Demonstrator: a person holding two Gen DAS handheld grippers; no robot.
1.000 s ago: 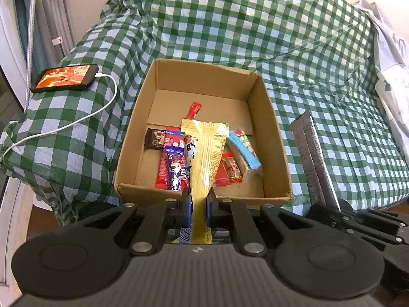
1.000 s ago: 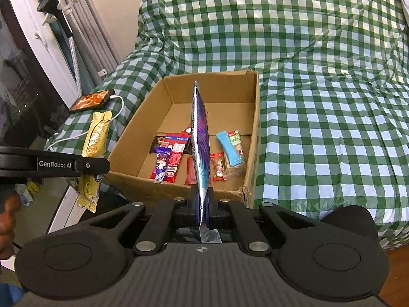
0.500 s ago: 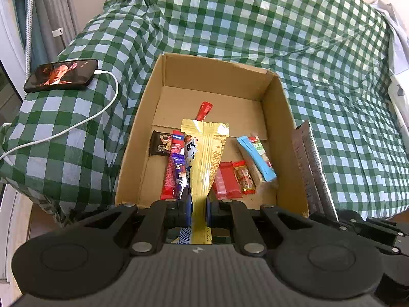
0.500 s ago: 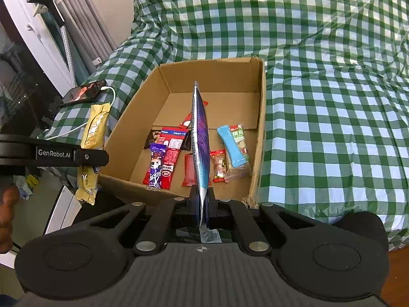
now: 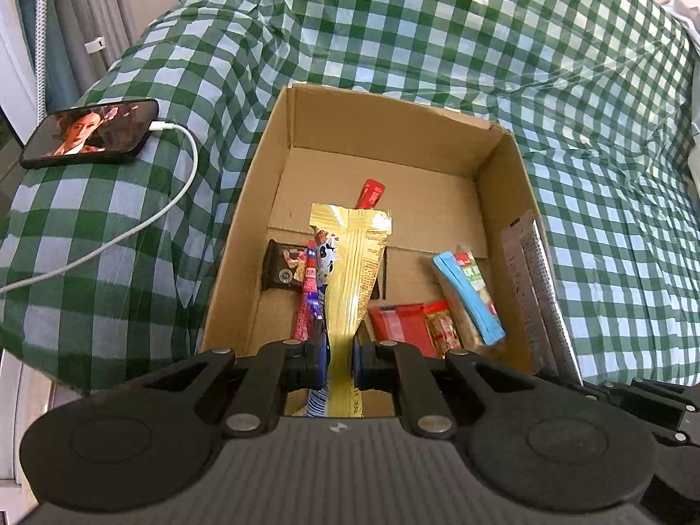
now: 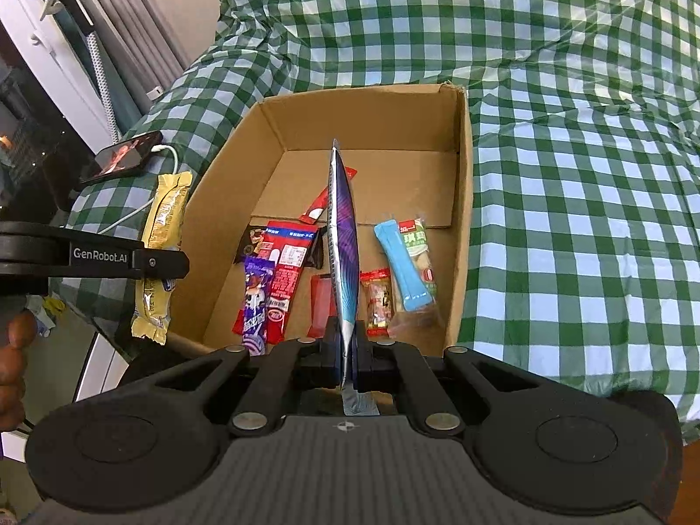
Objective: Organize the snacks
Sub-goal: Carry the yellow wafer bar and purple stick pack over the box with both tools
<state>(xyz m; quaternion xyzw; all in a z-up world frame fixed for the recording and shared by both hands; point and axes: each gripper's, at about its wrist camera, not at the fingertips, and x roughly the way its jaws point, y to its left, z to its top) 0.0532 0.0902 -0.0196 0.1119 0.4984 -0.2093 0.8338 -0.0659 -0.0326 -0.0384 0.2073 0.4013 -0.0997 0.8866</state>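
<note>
An open cardboard box (image 5: pixel 503 175) (image 6: pixel 463 218) sits on a green checked bed cover, with several snack packs on its floor. My left gripper (image 5: pixel 340 361) is shut on a long gold snack bar (image 5: pixel 352 262), which stands upright over the box's near edge. The right wrist view shows that bar (image 6: pixel 164 227) hanging at the box's left side. My right gripper (image 6: pixel 345 358) is shut on a thin purple and blue packet (image 6: pixel 343 245), seen edge-on above the box. The same packet (image 5: pixel 531 288) shows its silver back by the box's right wall.
A phone (image 5: pixel 92 131) with a lit screen lies left of the box, a white cable (image 5: pixel 175 201) running from it. Inside the box lie a blue bar (image 6: pixel 400 258), red packs (image 6: pixel 284 271), a purple pack (image 6: pixel 256 302) and a dark pack (image 5: pixel 284 271). A hand (image 6: pixel 13 363) shows at far left.
Both grippers have moved forward and lower toward the box, each still holding its snack. The box now looks larger and closer in both views.
</note>
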